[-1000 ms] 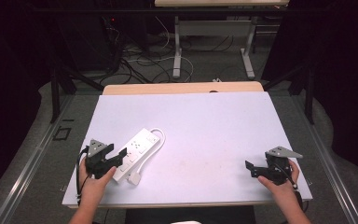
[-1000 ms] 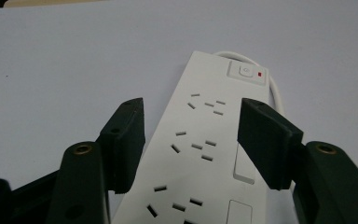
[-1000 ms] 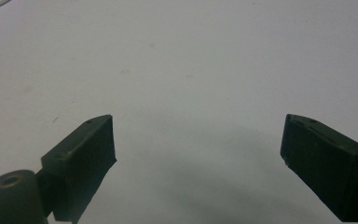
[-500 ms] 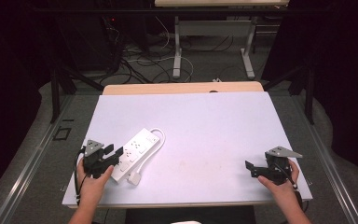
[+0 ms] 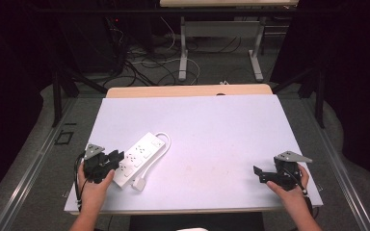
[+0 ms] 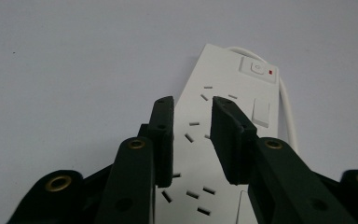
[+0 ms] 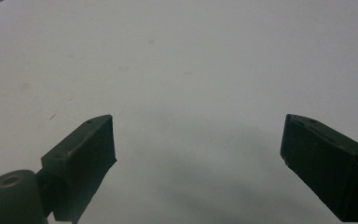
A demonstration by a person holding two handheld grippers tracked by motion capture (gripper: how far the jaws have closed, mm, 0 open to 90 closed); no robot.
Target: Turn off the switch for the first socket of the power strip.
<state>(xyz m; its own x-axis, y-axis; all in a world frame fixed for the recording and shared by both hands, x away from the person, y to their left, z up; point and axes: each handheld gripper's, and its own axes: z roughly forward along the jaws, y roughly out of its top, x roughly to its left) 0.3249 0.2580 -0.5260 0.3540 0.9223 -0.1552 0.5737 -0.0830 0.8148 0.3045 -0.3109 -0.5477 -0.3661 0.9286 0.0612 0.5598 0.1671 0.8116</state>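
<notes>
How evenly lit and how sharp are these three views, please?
High view: bright pale tabletop, dark surroundings, crisp. Left gripper view: white plastic power strip sharp, no glare. Right gripper view: soft grey shadow between its black jaws; nearest jaw parts slightly blurred.

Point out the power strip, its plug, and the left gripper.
power strip (image 5: 137,156): high view, on the middle of its white socket face.
plug (image 5: 139,183): high view, on the white plug body lying by the strip's near end.
left gripper (image 6: 192,122): left gripper view, midway between its two black jaw tips.
</notes>
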